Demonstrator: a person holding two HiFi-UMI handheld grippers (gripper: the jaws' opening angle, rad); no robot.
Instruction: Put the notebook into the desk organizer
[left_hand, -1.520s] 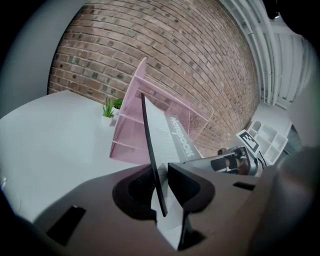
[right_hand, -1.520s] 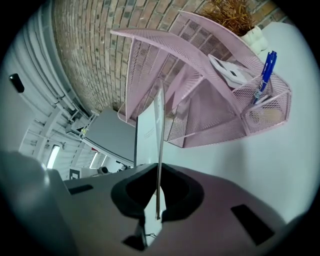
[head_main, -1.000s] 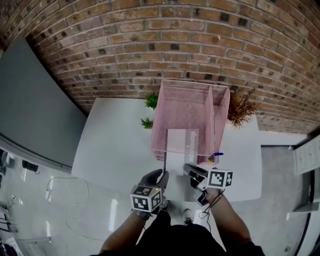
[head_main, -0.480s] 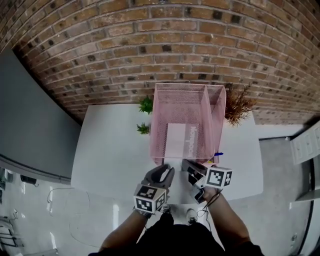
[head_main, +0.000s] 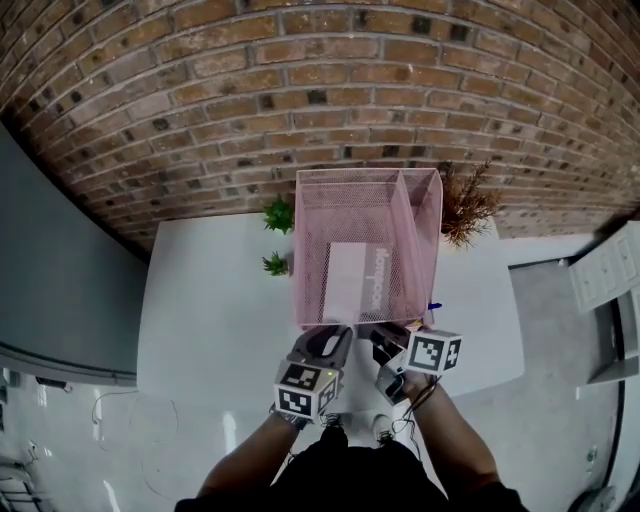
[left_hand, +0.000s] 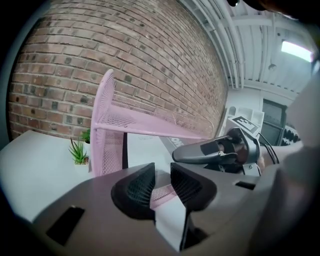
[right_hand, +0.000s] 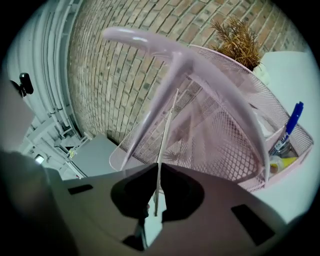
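The pink mesh desk organizer (head_main: 410, 200) stands on the white table (head_main: 210, 300) against the brick wall. The white notebook (head_main: 352, 277) lies tilted inside its wide compartment, grey spine to the right. My right gripper (head_main: 384, 340) is at the organizer's front rim. In the right gripper view the notebook's thin edge (right_hand: 167, 125) runs between the jaws of my right gripper (right_hand: 159, 180), which pinch it and are opening. My left gripper (head_main: 328, 342) is beside it at the rim. My left gripper (left_hand: 162, 175) has a narrow gap between its jaws with nothing gripped.
Two small green plants (head_main: 277, 213) (head_main: 275, 264) stand left of the organizer, and a dried brown plant (head_main: 466, 205) at its right rear. A blue pen (right_hand: 290, 125) sits in a front pocket on the organizer's right side. The table's front edge lies just under the grippers.
The notebook has slid deeper into the organizer. Both grippers have moved forward up to its front rim, and the left one has come off the notebook's near edge.
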